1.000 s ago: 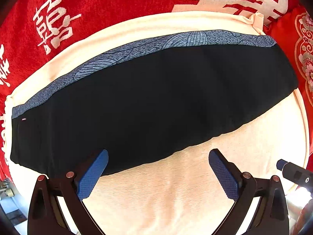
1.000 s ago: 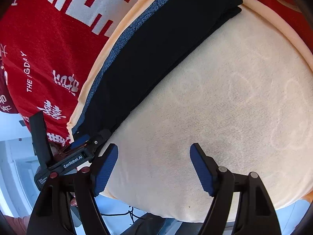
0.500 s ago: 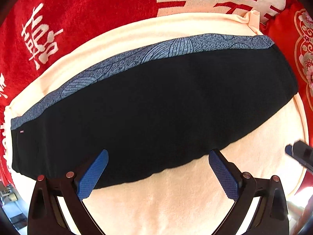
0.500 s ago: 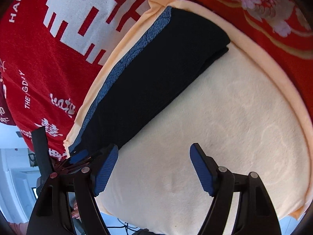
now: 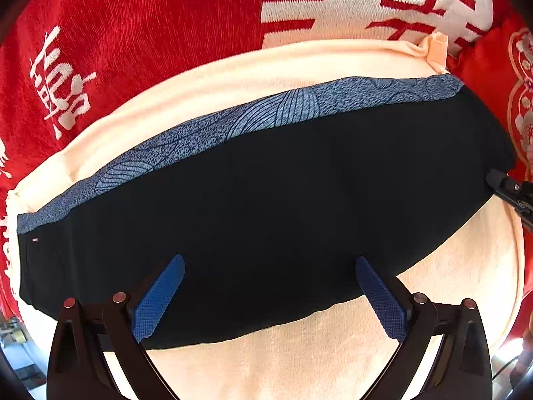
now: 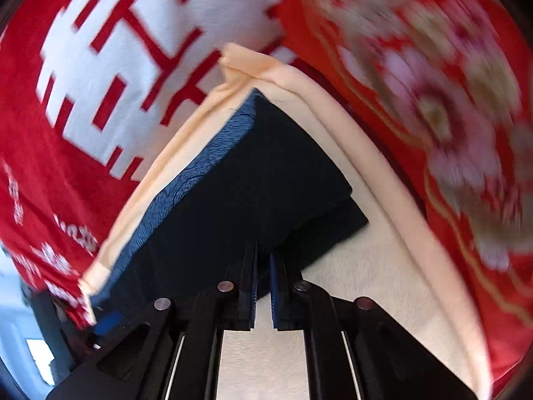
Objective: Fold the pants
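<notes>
Black pants (image 5: 283, 216) with a blue patterned side stripe (image 5: 266, 113) lie folded lengthwise in a long band on a cream towel (image 5: 299, 360). My left gripper (image 5: 269, 266) hangs open over the band's near edge, with nothing between its blue pads. In the right wrist view the pants (image 6: 266, 183) run away to the upper left. My right gripper (image 6: 263, 256) points at their near edge close to the right end, its jaws closing to a narrow slit. No cloth shows pinched between them. Its tip (image 5: 509, 190) enters the left wrist view at the right edge.
The cream towel (image 6: 349, 300) lies on red bedding with white characters (image 5: 150, 33). A red cushion with a flower pattern (image 6: 449, 116) lies beside the towel's right side. Bare towel stretches between the pants and me. The right wrist view is motion-blurred.
The right gripper swung toward the pants' right end and its jaws went from wide open to nearly together. The left gripper moved forward over the pants' near edge and stayed open.
</notes>
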`<state>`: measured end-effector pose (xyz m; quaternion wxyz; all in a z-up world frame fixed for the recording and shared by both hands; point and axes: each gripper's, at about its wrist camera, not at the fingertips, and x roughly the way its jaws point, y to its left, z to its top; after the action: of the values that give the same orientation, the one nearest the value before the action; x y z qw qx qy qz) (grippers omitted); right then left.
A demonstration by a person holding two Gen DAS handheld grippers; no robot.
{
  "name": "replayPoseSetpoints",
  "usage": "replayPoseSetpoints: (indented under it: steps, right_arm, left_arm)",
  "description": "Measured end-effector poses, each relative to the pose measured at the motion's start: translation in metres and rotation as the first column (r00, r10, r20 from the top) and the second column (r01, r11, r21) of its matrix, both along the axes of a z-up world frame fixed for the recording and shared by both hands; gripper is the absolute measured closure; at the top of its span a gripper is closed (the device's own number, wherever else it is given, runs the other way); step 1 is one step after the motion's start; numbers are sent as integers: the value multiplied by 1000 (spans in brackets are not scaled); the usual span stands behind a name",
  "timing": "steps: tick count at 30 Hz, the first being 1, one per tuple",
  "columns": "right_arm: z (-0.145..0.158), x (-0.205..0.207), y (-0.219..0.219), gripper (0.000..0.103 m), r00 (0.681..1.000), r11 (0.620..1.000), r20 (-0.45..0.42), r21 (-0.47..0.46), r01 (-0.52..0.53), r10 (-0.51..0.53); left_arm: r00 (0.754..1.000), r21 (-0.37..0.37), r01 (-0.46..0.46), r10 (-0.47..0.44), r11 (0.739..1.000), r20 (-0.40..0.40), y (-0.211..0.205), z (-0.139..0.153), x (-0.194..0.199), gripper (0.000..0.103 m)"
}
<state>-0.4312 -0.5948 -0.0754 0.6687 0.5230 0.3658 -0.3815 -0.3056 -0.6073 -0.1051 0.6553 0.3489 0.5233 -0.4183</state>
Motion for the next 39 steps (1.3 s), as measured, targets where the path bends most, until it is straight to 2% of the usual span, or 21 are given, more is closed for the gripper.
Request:
replayPoseSetpoints:
  steps: [2, 5, 6, 7, 8, 10, 13, 14, 15, 16, 19, 21, 23, 25, 28, 32, 39]
  right_arm:
    - [-5, 6, -3, 94, 999, 999, -36, 14, -34, 35]
    - [-11, -7, -1, 87, 1000, 997, 19, 77, 19, -20]
    - [-12, -12, 2, 80, 999, 996, 29, 86, 31, -33]
    - [-13, -17, 7, 68, 998, 994, 42, 104, 44, -49]
    - [-15, -21, 11, 63, 996, 991, 55, 121, 57, -64]
    - [-19, -27, 15, 62, 991, 986, 77, 134, 96, -107]
    - [-18, -31, 11, 62, 984, 985, 100, 101, 137, -147]
    - [-18, -28, 7, 62, 982, 985, 114, 98, 139, -150]
    - [-19, -24, 4, 84, 982, 987, 123, 95, 130, -142]
    - [-18, -20, 2, 98, 985, 989, 119, 89, 117, -127]
    - [-17, -14, 5, 97, 993, 993, 74, 70, 91, -96]
    - [-24, -23, 9, 93, 992, 989, 68, 104, 102, -109]
    - [-25, -31, 14, 80, 987, 986, 99, 119, 118, -130]
    - [-24, -35, 19, 47, 982, 986, 136, 118, 117, -132]
    - [-30, -42, 25, 45, 967, 980, 190, 132, 147, -171]
    - [-45, -46, 29, 45, 937, 970, 270, 162, 183, -221]
    - [-59, -42, 23, 45, 886, 968, 389, 97, 233, -252]
  left_arm:
    - [1000, 19, 2, -2, 1000, -6, -6, -5, -2, 0]
    - [1000, 15, 7, -7, 1000, -13, -7, -6, -2, 0]
    - [1000, 3, 10, -10, 1000, -9, -7, -2, -3, 0]
    - [1000, -6, 14, -14, 1000, -4, -24, -4, -4, 0]
    - [1000, -17, 18, -18, 1000, 3, -25, -1, -3, 0]
    - [1000, -30, 18, -18, 999, 10, -25, 2, -2, 0]
    - [1000, -13, 7, -7, 1000, 14, -33, -2, 13, 0]
    - [1000, -9, 2, -2, 1000, 13, -33, -4, 20, 0]
    - [1000, -10, -1, 2, 1000, 12, -33, -5, 25, 0]
    - [1000, -11, -4, 4, 1000, 15, -36, -7, 25, 0]
    - [1000, -2, 8, -8, 1000, 9, -40, -15, 21, 0]
    - [1000, 18, 26, -26, 999, 7, -40, -28, 17, 0]
    - [1000, 4, 17, -17, 1000, 5, -41, -31, 16, 0]
    - [1000, 4, 11, -11, 1000, -8, -42, -32, 18, 0]
    - [1000, 2, -3, 3, 1000, -26, -44, -33, 23, 0]
    - [999, -37, 3, -4, 999, -50, -38, -27, 28, 0]
    - [997, -79, -18, 12, 997, -81, -34, -42, 29, 0]
